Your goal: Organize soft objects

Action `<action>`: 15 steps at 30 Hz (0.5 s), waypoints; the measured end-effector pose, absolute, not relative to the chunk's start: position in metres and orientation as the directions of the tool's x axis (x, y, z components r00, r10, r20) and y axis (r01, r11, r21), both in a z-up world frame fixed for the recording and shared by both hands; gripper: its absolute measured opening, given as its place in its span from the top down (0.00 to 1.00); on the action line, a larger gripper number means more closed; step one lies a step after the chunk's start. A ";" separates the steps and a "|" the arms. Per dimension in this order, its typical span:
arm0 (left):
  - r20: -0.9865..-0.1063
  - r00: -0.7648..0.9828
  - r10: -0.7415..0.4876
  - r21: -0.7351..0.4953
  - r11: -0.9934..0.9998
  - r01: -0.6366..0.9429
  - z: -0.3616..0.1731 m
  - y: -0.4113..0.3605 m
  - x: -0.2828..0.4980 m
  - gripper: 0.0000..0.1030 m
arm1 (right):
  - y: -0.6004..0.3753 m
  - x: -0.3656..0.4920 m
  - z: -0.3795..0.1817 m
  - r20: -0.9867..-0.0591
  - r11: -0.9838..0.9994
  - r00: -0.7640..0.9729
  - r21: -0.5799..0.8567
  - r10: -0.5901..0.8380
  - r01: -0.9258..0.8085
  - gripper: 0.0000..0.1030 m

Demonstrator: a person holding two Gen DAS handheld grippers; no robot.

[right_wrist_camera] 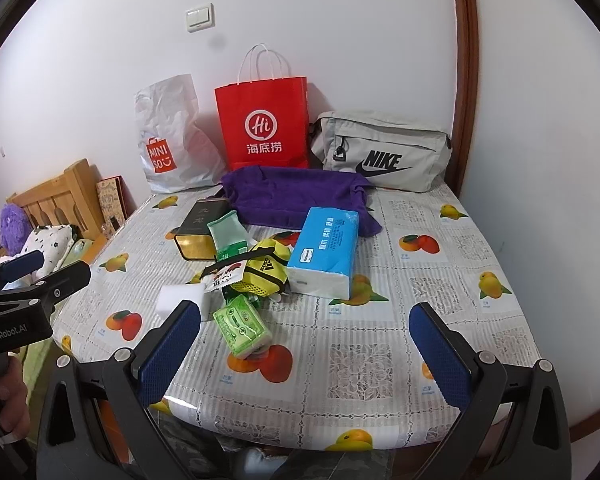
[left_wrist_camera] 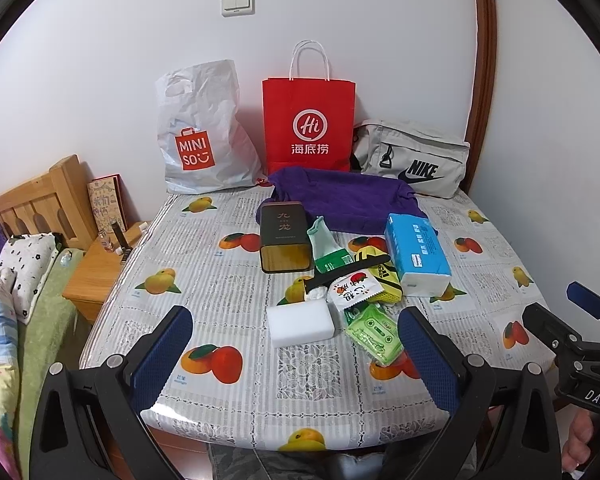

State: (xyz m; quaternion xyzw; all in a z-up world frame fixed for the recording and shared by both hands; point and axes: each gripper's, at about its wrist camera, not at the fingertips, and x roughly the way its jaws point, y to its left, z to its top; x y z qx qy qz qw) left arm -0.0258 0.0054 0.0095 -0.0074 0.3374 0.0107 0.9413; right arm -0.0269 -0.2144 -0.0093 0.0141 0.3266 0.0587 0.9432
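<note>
Holding both the left gripper (left_wrist_camera: 296,354) and the right gripper (right_wrist_camera: 303,350) spread wide and empty above the table's near edge, I judge the white sponge (left_wrist_camera: 301,325), nearest in the central clutter, wants a level, gentle squeeze.

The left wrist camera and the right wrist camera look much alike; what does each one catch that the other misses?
Only the left wrist view shows the wooden nightstand beside the table and the right gripper at its edge. Only the right wrist view shows the left gripper at its edge. Both share the red paper bag, the white plastic bag, the grey Nike bag, the purple towel and the blue tissue pack.
</note>
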 end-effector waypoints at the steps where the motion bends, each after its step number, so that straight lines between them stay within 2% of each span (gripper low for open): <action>1: -0.635 0.773 0.016 -0.006 1.000 -0.026 0.010 0.004 -0.026 0.00 | -0.214 -0.027 -0.009 -0.615 0.993 0.779 0.065 0.121 -0.103 0.00; 15: -0.621 0.784 0.001 -0.025 0.999 -0.022 0.012 0.001 -0.024 0.00 | -0.215 -0.026 -0.010 -0.613 0.994 0.782 0.062 0.113 -0.095 0.00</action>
